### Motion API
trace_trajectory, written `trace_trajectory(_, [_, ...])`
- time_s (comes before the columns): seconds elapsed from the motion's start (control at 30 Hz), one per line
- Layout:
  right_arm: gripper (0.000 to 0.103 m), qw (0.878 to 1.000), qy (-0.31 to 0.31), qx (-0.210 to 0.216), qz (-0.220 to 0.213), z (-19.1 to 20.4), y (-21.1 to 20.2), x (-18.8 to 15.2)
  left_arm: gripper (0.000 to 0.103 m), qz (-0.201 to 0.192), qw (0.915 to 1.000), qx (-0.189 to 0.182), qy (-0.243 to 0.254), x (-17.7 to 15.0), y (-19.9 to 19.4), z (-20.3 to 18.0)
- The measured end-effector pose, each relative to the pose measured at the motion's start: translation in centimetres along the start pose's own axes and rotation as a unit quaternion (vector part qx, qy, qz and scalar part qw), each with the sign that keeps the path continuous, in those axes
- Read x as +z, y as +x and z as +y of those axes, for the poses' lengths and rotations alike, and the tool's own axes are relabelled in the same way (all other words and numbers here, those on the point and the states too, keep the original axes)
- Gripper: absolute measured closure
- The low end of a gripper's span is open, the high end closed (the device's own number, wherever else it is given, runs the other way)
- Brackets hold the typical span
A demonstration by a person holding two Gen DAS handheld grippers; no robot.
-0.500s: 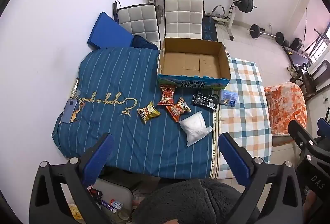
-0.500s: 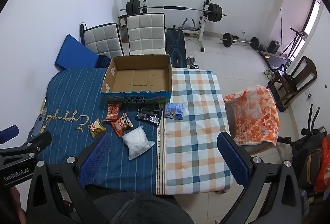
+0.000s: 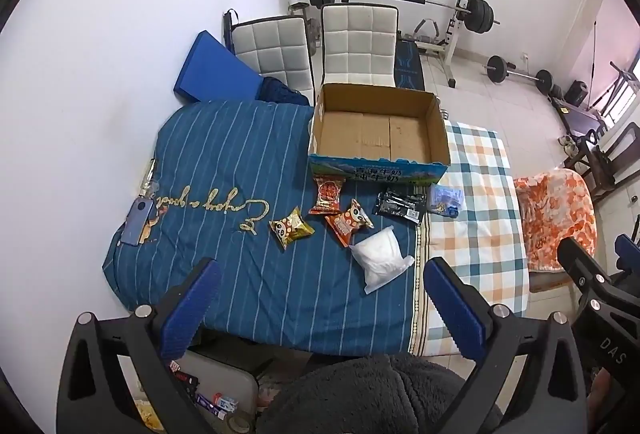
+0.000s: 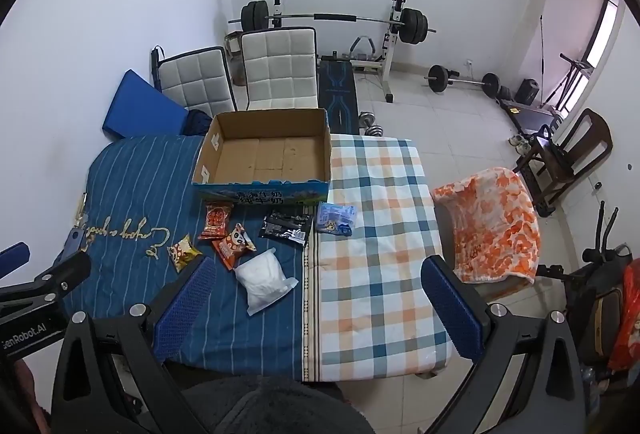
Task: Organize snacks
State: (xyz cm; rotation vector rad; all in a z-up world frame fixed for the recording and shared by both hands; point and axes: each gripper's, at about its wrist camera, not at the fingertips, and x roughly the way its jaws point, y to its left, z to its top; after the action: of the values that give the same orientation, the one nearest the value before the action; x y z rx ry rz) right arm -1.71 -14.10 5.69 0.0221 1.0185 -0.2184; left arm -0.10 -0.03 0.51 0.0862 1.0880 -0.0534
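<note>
Both the left hand-held gripper (image 3: 320, 298) and right hand-held gripper (image 4: 318, 292) hang spread wide and empty above the bed, where the soft, light white plastic bag (image 3: 380, 258) (probably slippery) lies mid-frame; pinch its puffy middle.

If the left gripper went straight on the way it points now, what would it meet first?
Probably the blue striped cover near the orange snack packet and white bag, which sit midway between the open left gripper's fingers. Nothing stands nearer; depth is unclear.
</note>
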Motion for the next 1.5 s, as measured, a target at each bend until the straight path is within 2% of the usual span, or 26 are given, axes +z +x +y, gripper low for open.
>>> trace_trajectory(0.2, [0.0, 1.0, 0.0, -0.001, -0.005, 0.1, -0.8, 0.8, 0.0, -0.009, 1.0, 0.0, 0.004, 0.2, -0.4, -0.3])
trace_trajectory(0.93, [0.0, 1.0, 0.007, -0.006, -0.022, 0.3, -1.7, 0.3, 0.0, -0.026, 0.9996, 0.0, 0.009, 0.9, -1.3, -0.9])
trace_trajectory(1.5, [0.0, 0.999, 0.005, -0.01, -0.032, 0.8, -2.5, 2.1, 0.0, -0.029, 0.9995, -0.004, 0.01, 1.7, -1.2, -0.9])
